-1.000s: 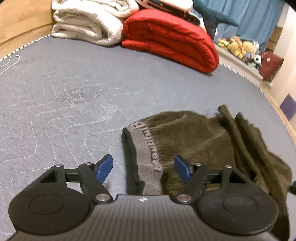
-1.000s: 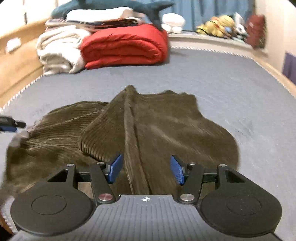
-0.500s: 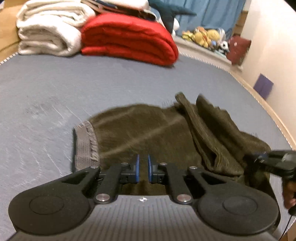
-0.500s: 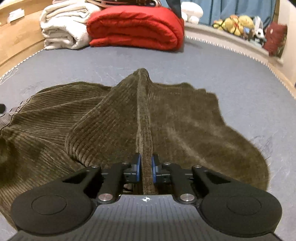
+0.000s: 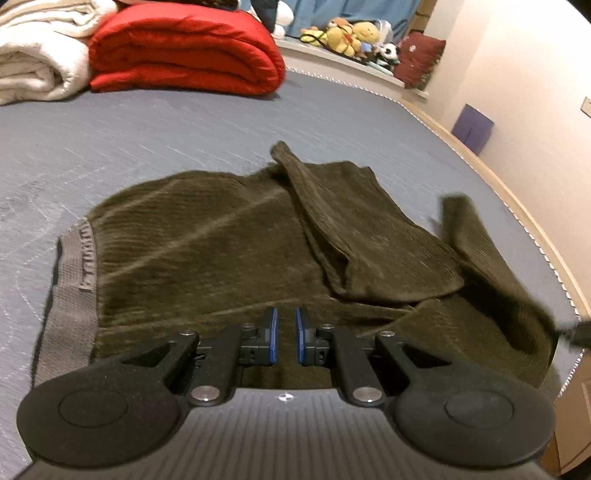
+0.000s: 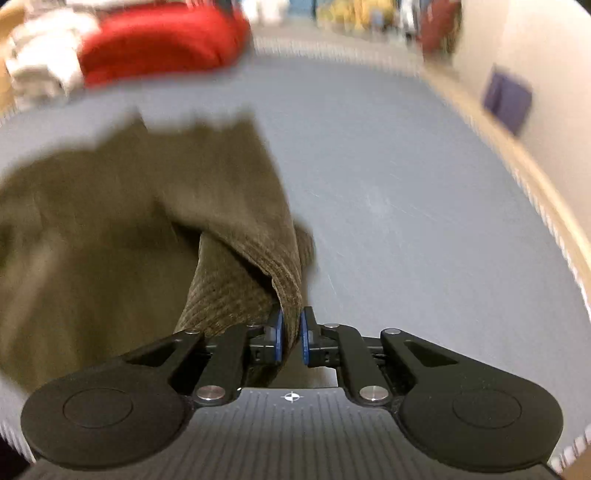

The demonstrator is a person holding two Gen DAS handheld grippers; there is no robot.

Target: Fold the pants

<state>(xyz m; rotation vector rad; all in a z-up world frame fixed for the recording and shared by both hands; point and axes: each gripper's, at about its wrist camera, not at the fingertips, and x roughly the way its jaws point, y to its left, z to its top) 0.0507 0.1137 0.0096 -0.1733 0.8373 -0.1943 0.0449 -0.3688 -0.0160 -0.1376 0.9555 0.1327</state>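
My right gripper (image 6: 290,339) has its blue fingers (image 6: 277,338) pinched tight on a fold of the brown corduroy pants (image 6: 122,236). The cloth comes up from between the fingers and hangs off to the left. This view is very blurry, so I can only make out the big shapes.

My left gripper (image 5: 284,340) has its fingers (image 5: 272,338) pulled close together, with just a thin gap between the blue pads. They sit low over the near edge of the pants (image 5: 229,251). I think they are nipping the cloth there, but the pads hide the spot, so I cannot be sure of that.

The pants lie on the gray bed (image 5: 155,136), spread out in a rumpled heap. The gray waistband (image 5: 72,280) is on the left side in the left view. One leg is folded over on top of the rest, and another bit of cloth lifts up at the far right, toward a dark thing at the edge of the picture that I cannot tell for sure.

At the far end of the bed there is a red folded blanket (image 5: 184,55), and a white blanket (image 5: 37,59) just beside it. Past those, some stuffed toys (image 5: 347,35) sit on a ledge by the wall. A purple thing (image 5: 472,127) leans low against the wall on the right.
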